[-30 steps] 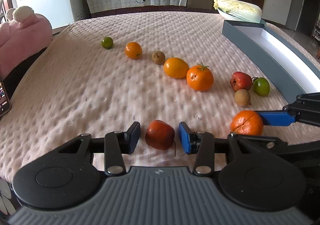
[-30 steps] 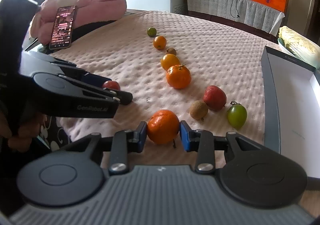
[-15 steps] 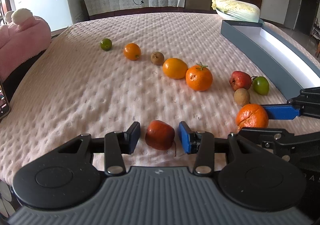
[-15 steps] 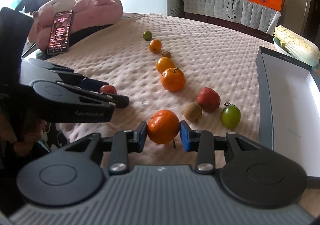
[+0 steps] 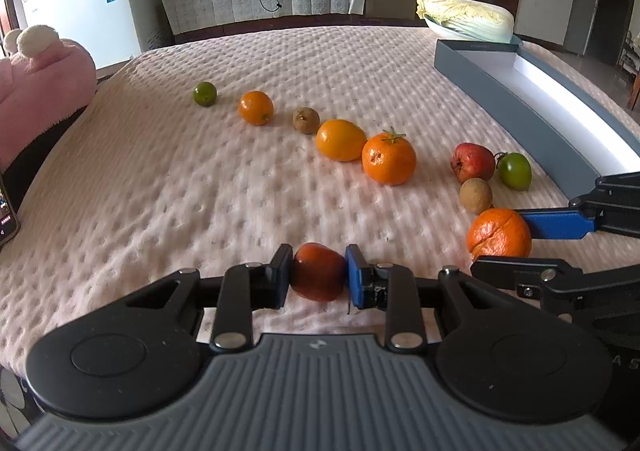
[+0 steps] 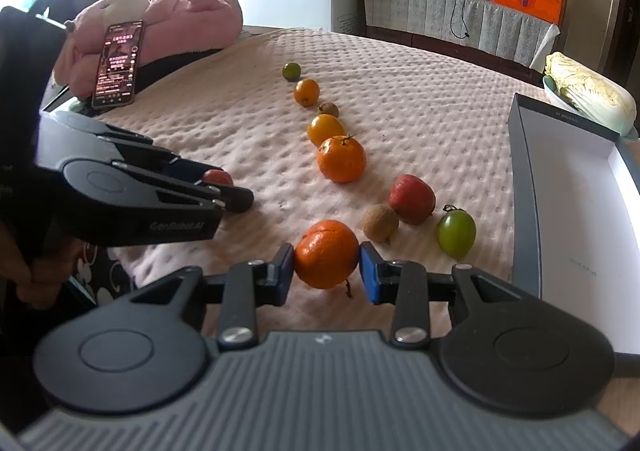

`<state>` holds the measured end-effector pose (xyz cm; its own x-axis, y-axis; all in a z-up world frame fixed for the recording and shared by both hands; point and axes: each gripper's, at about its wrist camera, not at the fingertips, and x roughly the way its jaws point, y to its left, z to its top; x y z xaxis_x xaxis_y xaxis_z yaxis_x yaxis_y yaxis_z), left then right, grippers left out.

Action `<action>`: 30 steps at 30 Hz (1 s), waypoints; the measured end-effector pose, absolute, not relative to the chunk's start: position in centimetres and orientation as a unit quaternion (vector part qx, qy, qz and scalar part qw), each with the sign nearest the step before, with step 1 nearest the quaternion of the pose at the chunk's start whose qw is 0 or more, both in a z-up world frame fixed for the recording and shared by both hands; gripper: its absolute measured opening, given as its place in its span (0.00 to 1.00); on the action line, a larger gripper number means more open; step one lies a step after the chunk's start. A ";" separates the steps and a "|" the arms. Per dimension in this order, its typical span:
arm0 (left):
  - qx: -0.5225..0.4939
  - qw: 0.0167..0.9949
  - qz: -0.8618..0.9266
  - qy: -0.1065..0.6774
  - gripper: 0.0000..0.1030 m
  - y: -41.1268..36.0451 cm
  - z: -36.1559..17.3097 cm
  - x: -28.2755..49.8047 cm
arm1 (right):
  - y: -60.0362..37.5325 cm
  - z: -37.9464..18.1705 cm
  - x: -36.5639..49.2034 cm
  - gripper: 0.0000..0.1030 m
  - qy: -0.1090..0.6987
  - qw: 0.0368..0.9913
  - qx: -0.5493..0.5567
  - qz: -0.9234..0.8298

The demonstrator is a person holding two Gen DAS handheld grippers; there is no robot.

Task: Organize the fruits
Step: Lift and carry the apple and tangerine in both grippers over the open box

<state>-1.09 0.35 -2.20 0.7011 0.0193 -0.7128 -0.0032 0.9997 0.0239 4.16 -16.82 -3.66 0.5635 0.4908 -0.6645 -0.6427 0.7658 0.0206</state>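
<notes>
My left gripper (image 5: 318, 271) is shut on a small red fruit (image 5: 319, 271) near the front edge of the pink bedspread (image 5: 200, 179). My right gripper (image 6: 327, 265) is shut on an orange mandarin (image 6: 326, 253), also seen at the right in the left wrist view (image 5: 499, 233). A row of fruits lies ahead: a green lime (image 5: 205, 93), a small orange (image 5: 256, 107), a brown kiwi-like fruit (image 5: 306, 120), a yellow-orange fruit (image 5: 341, 139) and a stemmed orange (image 5: 389, 159). A red apple (image 5: 473, 162), a green tomato (image 5: 515, 171) and a brown round fruit (image 5: 475, 195) sit near the mandarin.
A long grey box with a white inside (image 5: 532, 107) lies along the right side. A cabbage (image 5: 466, 17) sits beyond it. A pink plush toy (image 6: 160, 23) and a phone (image 6: 118, 65) lie at the left edge. A white freezer (image 5: 88, 19) stands behind.
My left gripper's jaws have closed onto the red fruit. My right gripper, holding the mandarin, has moved slightly forward towards the brown fruit.
</notes>
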 end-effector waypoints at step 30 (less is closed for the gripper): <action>-0.013 0.933 0.041 0.358 0.32 1.6 -1.0 -0.9 | -17.7 -2.9 4.6 0.37 0.332 0.882 -0.079 0.325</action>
